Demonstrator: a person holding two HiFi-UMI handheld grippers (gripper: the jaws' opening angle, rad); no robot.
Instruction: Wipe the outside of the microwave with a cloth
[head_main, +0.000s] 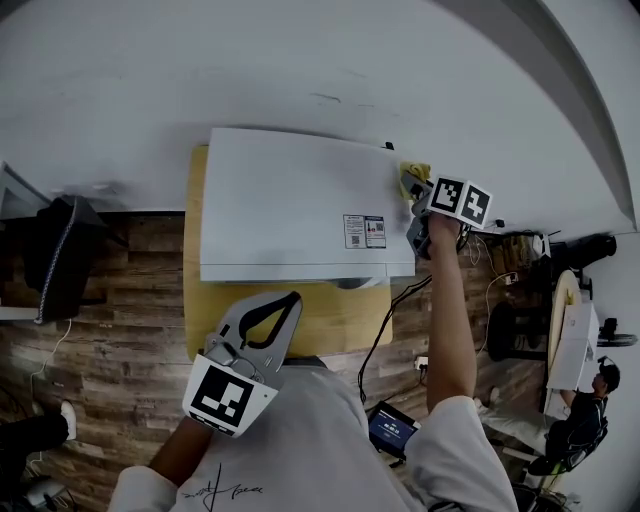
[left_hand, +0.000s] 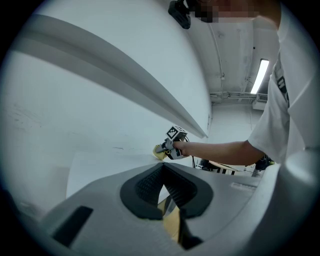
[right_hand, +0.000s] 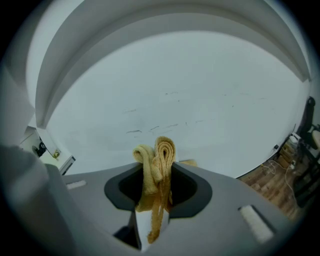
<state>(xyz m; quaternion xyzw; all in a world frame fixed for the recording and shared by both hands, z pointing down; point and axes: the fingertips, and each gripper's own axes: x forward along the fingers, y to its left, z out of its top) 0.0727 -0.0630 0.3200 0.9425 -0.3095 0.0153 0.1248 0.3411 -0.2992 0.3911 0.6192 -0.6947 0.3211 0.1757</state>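
Yellow cloth (head_main: 413, 172) sits clamped in the right claw (head_main: 410, 187), pressed at the far right rear corner of a white microwave (head_main: 290, 205), as seen from the head camera. The oven stands on a pale wooden table (head_main: 330, 320), to the left of that claw and ahead of the left claw (head_main: 292, 300). The left claw hangs near the person's chest with its tips together, well apart from the oven. A black cable (head_main: 385, 330) trails off the table below the right claw.

From the left claw's camera, its jaws are closed on nothing. The oven's flat top lies beyond them, and the right claw works at the far edge.

From the right claw's camera, the jaws pinch a bunched roll of cloth, with only a short fold poking past the tips. A white wall (right_hand: 190, 90) fills the view straight ahead and wooden floor (right_hand: 270, 182) shows to the lower right.

With so little cloth past the tips, bare jaw could scrape the casing. The wall close ahead likely blocks reach behind the oven. Nothing braces the oven, so a hard push might slide it. The cable could snag a downward sweep.
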